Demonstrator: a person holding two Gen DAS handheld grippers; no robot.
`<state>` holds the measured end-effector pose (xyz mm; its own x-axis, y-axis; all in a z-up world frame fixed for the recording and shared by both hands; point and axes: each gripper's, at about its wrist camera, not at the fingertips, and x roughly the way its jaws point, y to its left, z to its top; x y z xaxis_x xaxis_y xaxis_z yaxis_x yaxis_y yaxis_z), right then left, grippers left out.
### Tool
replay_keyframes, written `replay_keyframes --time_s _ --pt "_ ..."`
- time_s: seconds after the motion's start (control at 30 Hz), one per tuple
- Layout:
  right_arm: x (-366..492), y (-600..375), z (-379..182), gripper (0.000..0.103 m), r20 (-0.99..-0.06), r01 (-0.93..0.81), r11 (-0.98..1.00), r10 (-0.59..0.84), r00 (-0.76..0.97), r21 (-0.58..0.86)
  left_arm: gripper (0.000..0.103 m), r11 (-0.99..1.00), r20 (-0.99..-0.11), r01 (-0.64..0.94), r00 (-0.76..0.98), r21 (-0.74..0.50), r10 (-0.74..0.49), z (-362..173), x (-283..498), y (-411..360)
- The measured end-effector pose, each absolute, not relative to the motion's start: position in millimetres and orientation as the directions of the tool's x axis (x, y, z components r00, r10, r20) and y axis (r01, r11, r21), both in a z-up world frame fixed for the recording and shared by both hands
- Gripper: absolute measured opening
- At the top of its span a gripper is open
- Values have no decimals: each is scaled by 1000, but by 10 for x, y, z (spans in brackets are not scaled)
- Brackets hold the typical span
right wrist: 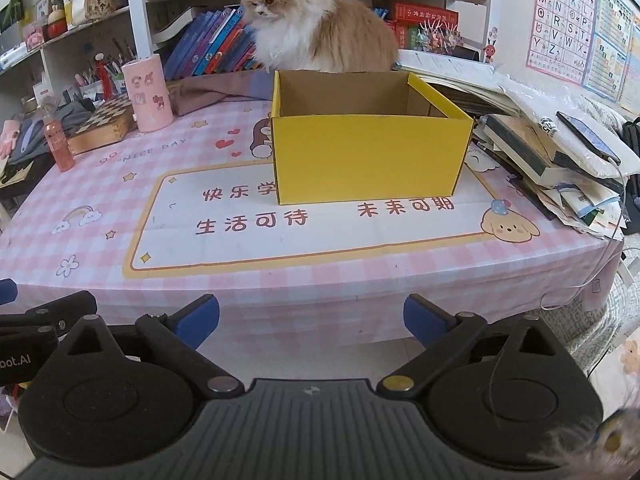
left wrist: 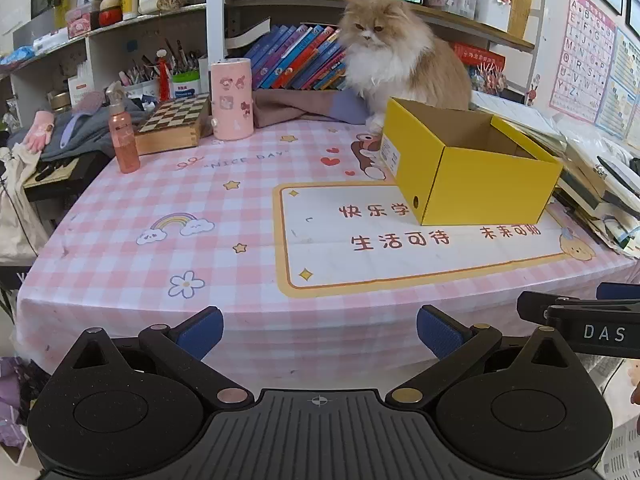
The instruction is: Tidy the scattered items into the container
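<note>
An open yellow cardboard box (left wrist: 472, 168) stands on the pink checked table, right of centre; in the right wrist view the box (right wrist: 368, 160) is straight ahead and what shows of its inside looks empty. A pink spray bottle (left wrist: 123, 136) (right wrist: 58, 146), a pink cylinder with stickers (left wrist: 232, 98) (right wrist: 147, 94) and a wooden chessboard box (left wrist: 172, 124) (right wrist: 102, 122) stand at the far left. My left gripper (left wrist: 320, 334) and right gripper (right wrist: 312, 322) are both open and empty, held off the table's near edge.
A fluffy cat (left wrist: 396, 56) (right wrist: 316, 28) sits right behind the box. A stack of books and papers with a phone (right wrist: 560, 152) lies at the right edge. Gloves and clothes (left wrist: 60, 128) lie far left. Shelves line the back wall.
</note>
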<state>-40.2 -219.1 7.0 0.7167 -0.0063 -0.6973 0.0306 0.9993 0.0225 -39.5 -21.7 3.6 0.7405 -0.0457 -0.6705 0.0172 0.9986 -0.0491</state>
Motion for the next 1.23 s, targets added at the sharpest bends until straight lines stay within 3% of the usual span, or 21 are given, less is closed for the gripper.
replay_keyframes --time_s 1.23 --pt "-356 -2100 5 100 -712 15 1000 4 702 20 103 997 -710 -4 702 -80 -54 -80 -300 -134"
